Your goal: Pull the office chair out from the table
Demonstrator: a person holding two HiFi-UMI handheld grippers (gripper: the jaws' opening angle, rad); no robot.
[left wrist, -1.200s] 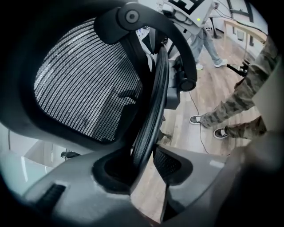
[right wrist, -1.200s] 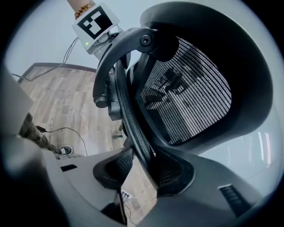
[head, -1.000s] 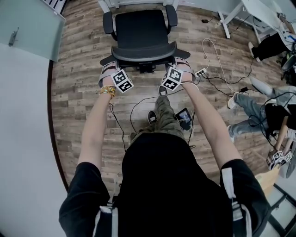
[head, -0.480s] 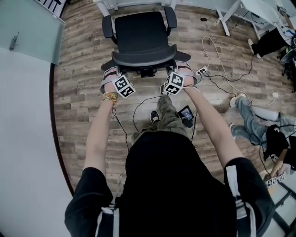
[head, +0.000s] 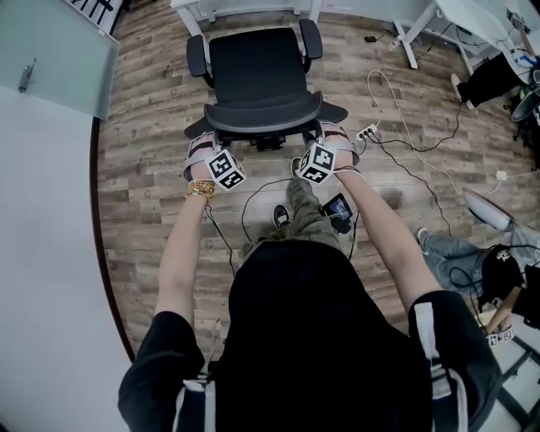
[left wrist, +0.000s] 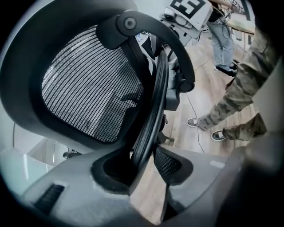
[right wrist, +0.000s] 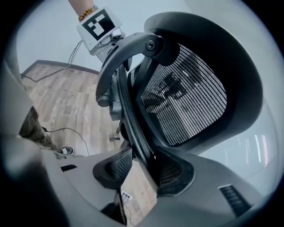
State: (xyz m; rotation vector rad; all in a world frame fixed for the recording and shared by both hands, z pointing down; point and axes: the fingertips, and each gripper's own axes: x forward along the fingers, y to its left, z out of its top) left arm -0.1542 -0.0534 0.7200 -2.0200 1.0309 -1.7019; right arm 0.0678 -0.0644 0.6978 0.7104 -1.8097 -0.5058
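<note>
Both claws hold the backrest rim of the office chair (head: 260, 72), the left claw (head: 205, 145) at its left end and the right claw (head: 331, 137) at its right. The chair stands on the wood floor (head: 143, 143), its seat facing the white worktop (head: 245, 7) and just short of it. An uneven pull could slip the thin rim from 1 claw. Castors could snag the cable (head: 253, 187) or power strip (head: 366, 132) behind. Bare floor lies on either side; the person's shoe (head: 279, 215) is close behind.

No legible words, numbers or brands, only coded square markers (head: 224, 169)
</note>
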